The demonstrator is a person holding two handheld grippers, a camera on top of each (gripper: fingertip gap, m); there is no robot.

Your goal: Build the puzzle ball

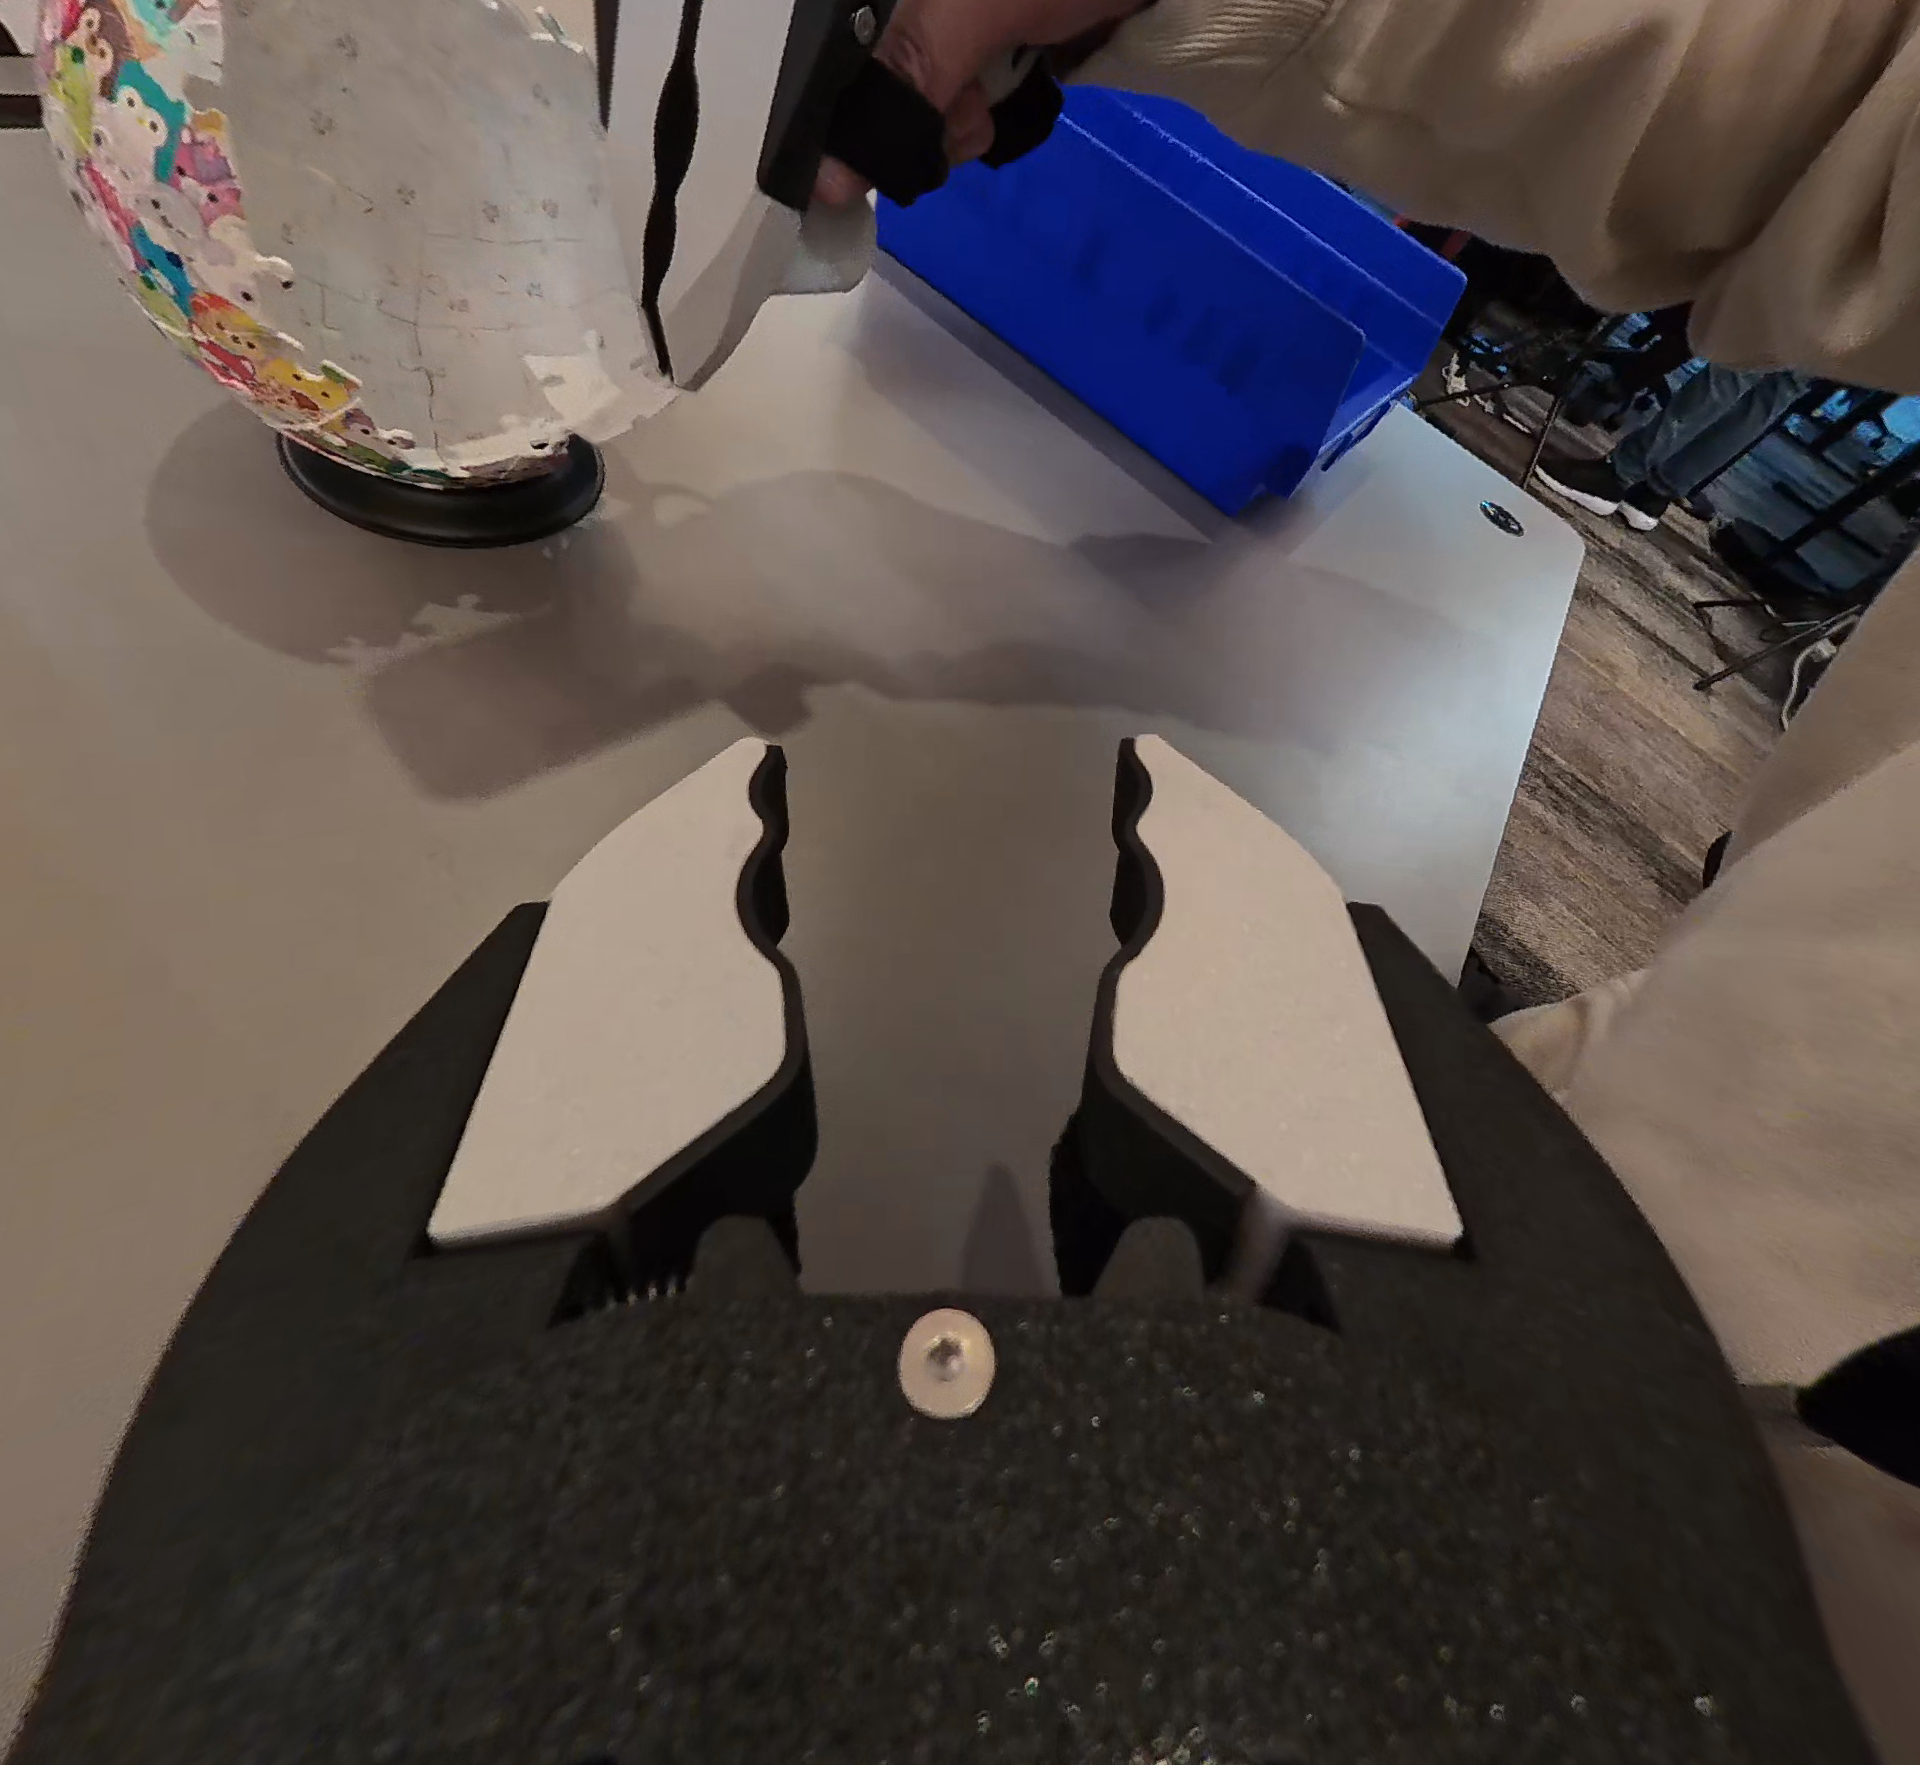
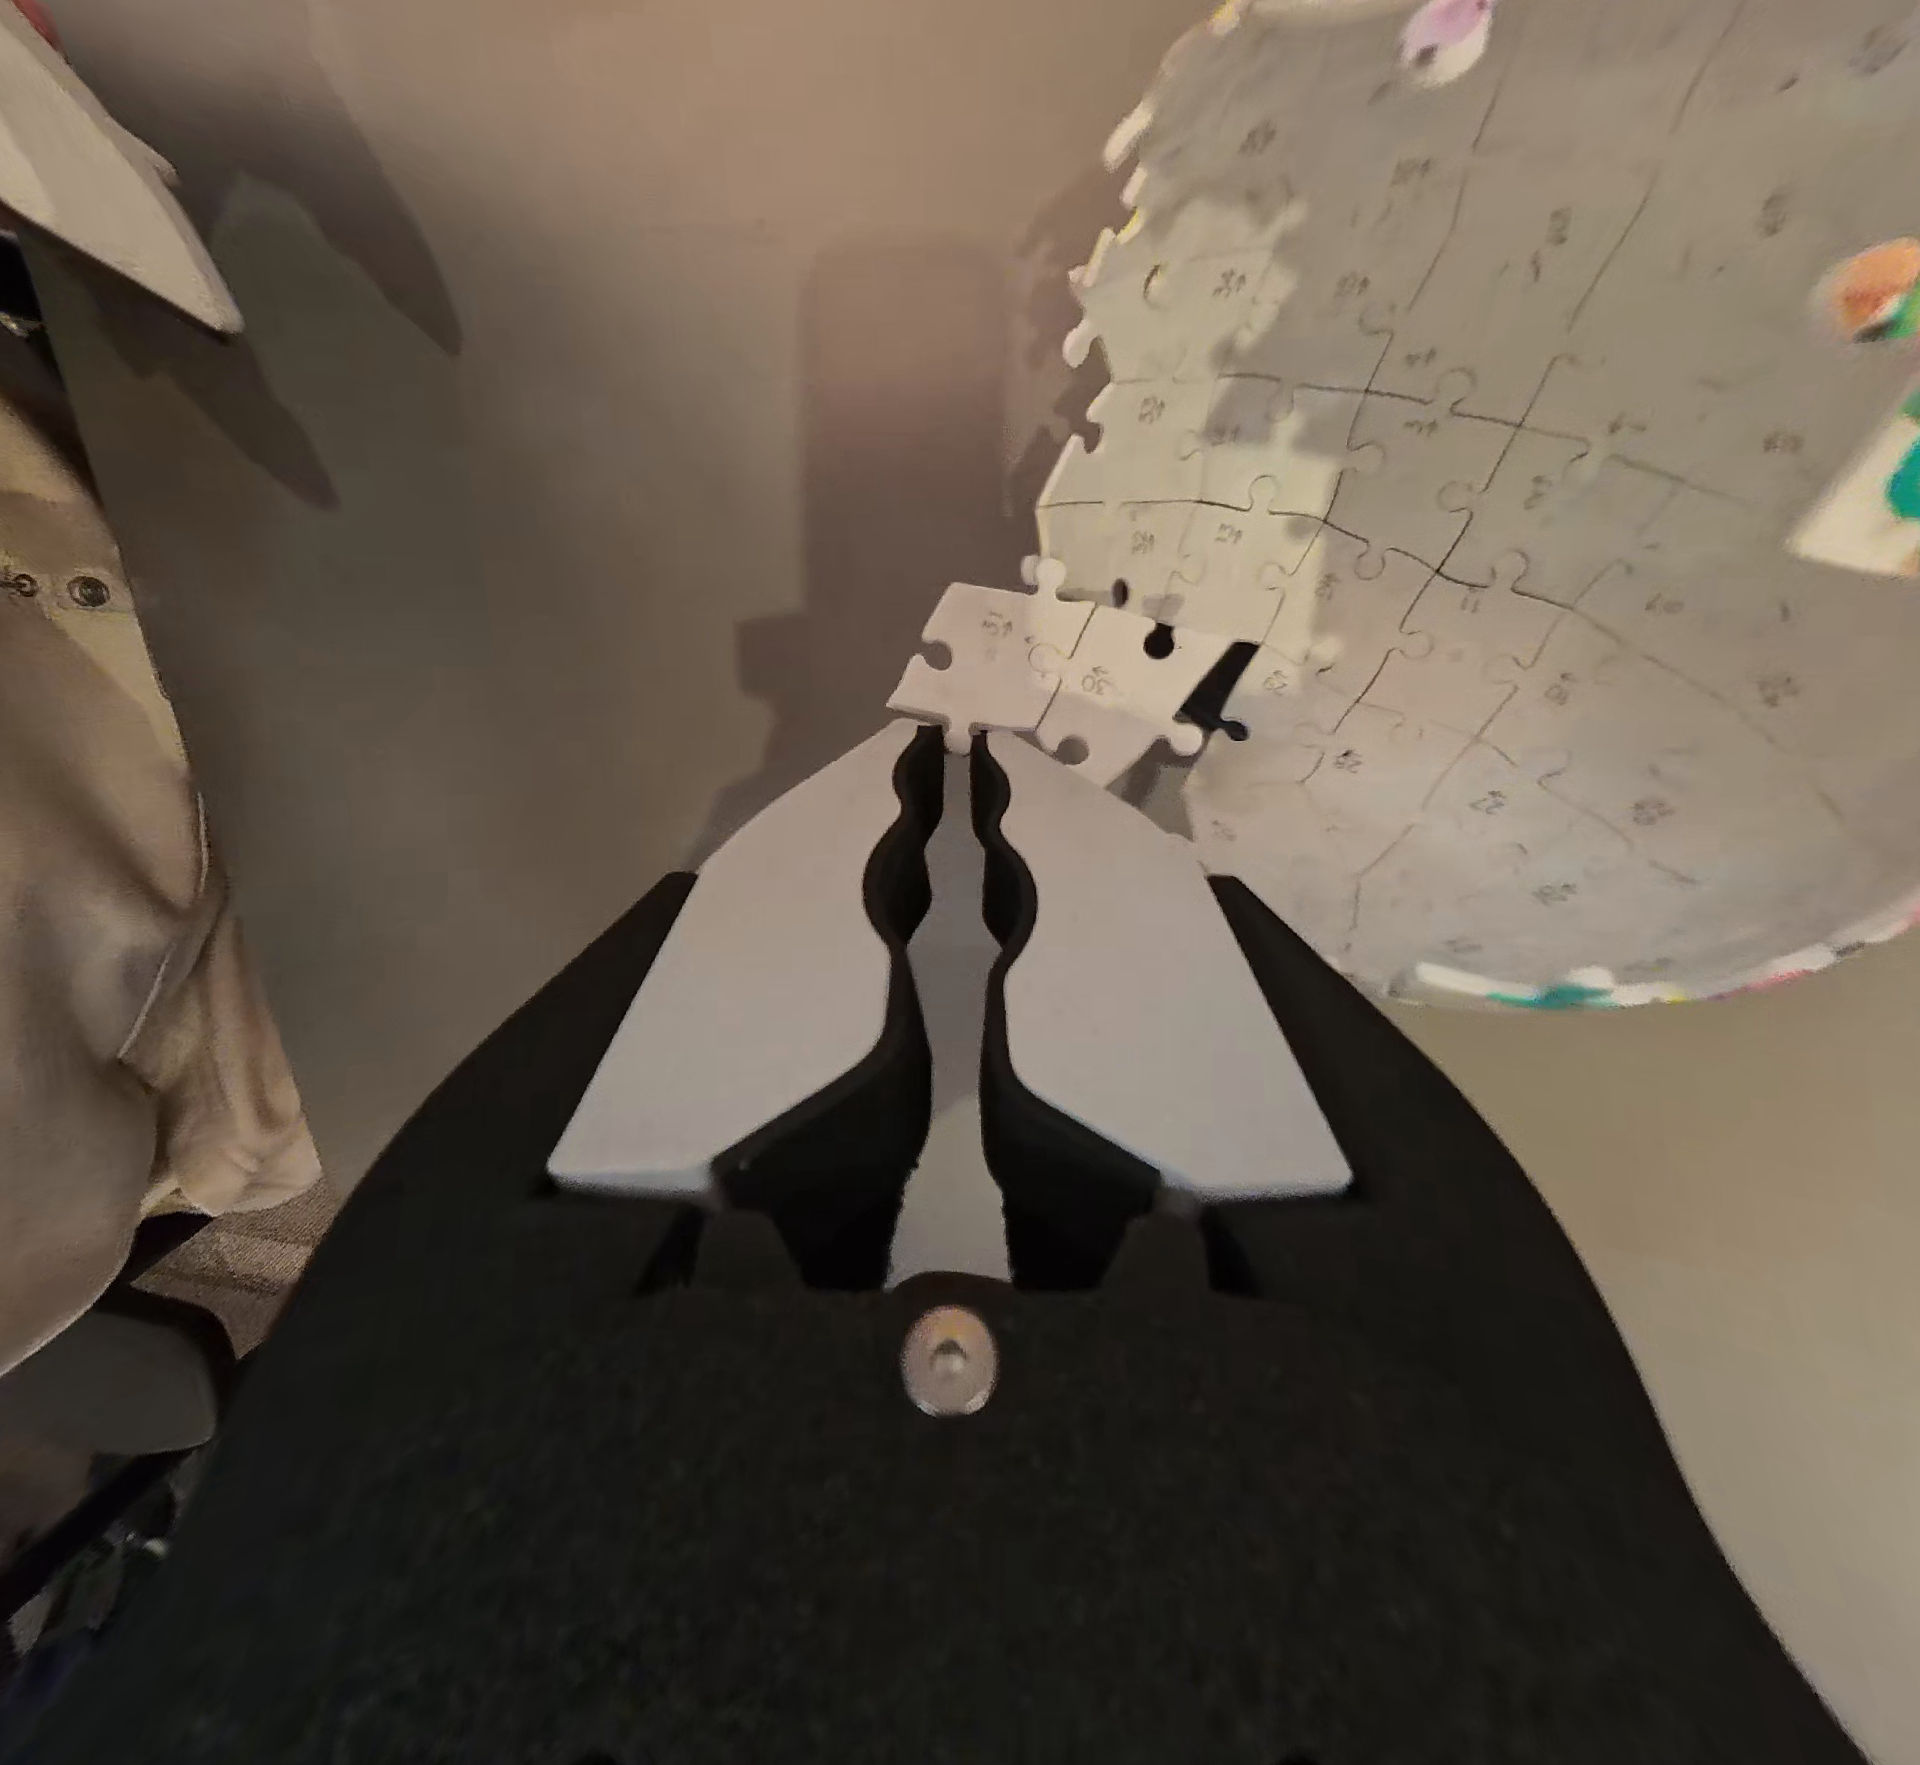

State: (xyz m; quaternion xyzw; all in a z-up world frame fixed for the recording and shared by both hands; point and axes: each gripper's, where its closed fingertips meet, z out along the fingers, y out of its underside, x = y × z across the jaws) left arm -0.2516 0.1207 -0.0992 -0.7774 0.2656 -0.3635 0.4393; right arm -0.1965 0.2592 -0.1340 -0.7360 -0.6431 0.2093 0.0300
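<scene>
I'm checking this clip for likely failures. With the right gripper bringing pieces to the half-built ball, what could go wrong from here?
1. The right gripper pinches the joined puzzle pieces only by a small edge tab, so they could twist or slip out.
2. The puzzle ball just sits on a small black ring stand, and the left gripper is open and away from it; pushing may roll the shell or pop seams.

Bare tabletop (image 1: 312, 884) lies open ahead of the left gripper (image 1: 948, 759). Farther on, the puzzle ball (image 1: 343, 188) on its black stand (image 1: 436, 510) blocks the left, the blue bin (image 1: 1164, 292) the right. Between them hangs the right gripper (image 1: 660, 344), seemingly touching the ball's rim.
</scene>
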